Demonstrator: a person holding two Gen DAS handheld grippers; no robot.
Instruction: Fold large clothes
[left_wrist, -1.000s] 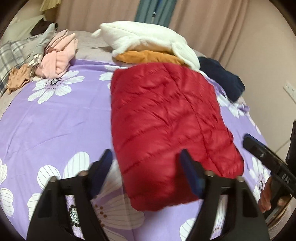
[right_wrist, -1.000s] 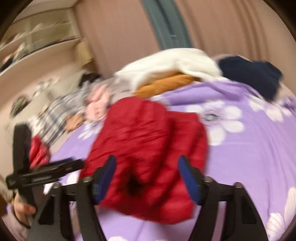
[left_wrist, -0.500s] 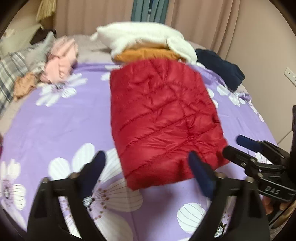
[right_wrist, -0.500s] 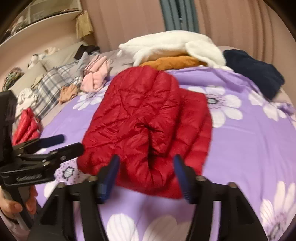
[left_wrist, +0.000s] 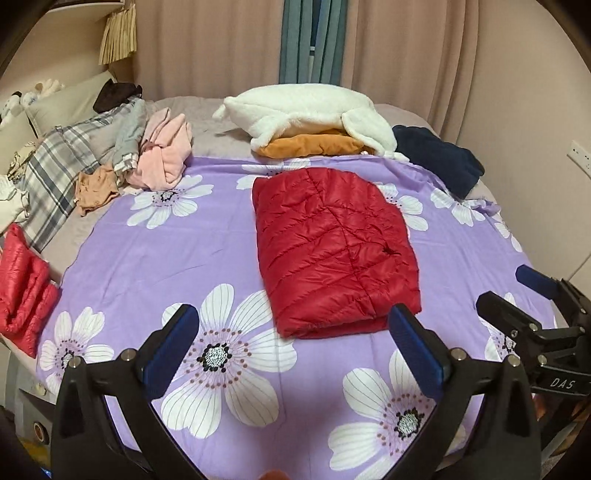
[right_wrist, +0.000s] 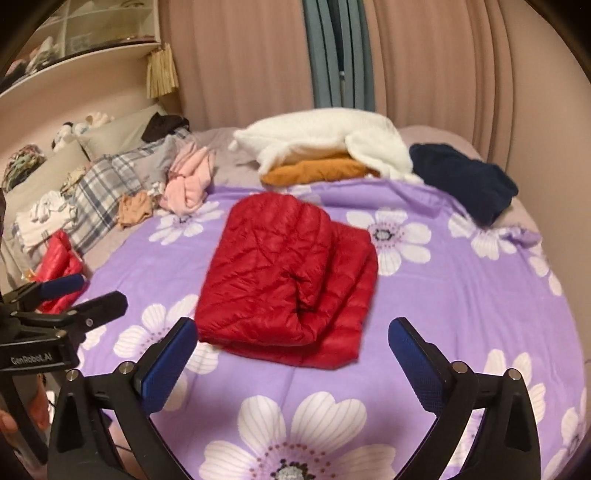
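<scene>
Blue-padded left gripper (left_wrist: 293, 341) fingers spread wide, empty; right gripper (right_wrist: 291, 354) jaws opening, empty. Folded red jacket (left_wrist: 332, 251) lies on the purple sheet (left_wrist: 166, 258) just beyond both. Clothes pile (left_wrist: 310, 122) at bed's far end.

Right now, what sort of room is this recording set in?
Most likely a home bedroom. A bed under a purple flowered sheet carries a folded red puffer jacket and piles of other clothes, pillows lie at one end, and curtains hang behind it.
</scene>
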